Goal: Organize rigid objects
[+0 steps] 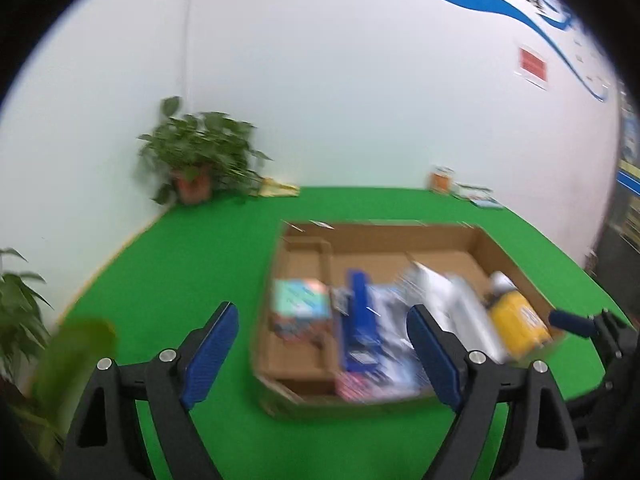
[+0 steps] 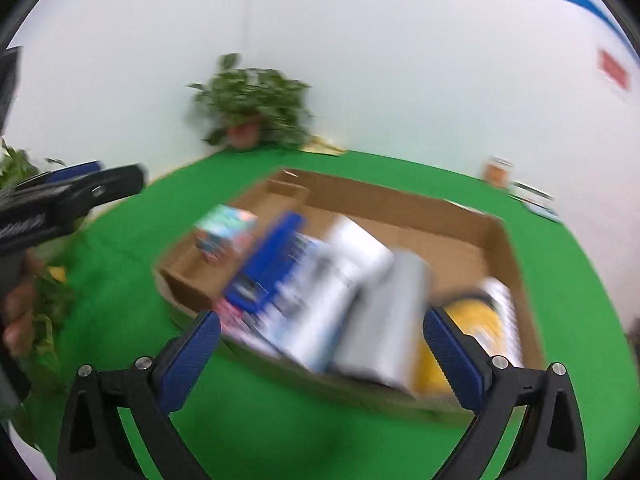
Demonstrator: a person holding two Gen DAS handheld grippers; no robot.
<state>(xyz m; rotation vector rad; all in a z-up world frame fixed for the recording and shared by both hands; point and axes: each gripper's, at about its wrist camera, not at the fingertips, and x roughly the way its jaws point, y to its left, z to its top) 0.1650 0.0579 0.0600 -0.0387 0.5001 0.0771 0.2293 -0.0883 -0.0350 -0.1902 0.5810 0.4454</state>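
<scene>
A shallow cardboard tray (image 1: 492, 246) sits on the green table and holds several boxed items, blurred by motion: a teal and pink box (image 1: 298, 300), a long blue box (image 1: 360, 312), white and grey boxes (image 1: 452, 300) and a yellow container (image 1: 516, 320). My left gripper (image 1: 322, 340) is open and empty, above the tray's near left part. My right gripper (image 2: 322, 344) is open and empty, above the tray's (image 2: 400, 200) near edge, over the grey boxes (image 2: 360, 300). The blue box (image 2: 268, 264) and the yellow container (image 2: 476, 328) show there too.
A potted plant (image 1: 200, 156) stands in the far left corner, with yellow packets (image 1: 278, 189) beside it. An orange jar (image 1: 442, 178) and flat booklets (image 1: 478, 196) lie at the far right by the wall. Leafy plants (image 1: 20, 308) crowd the left edge.
</scene>
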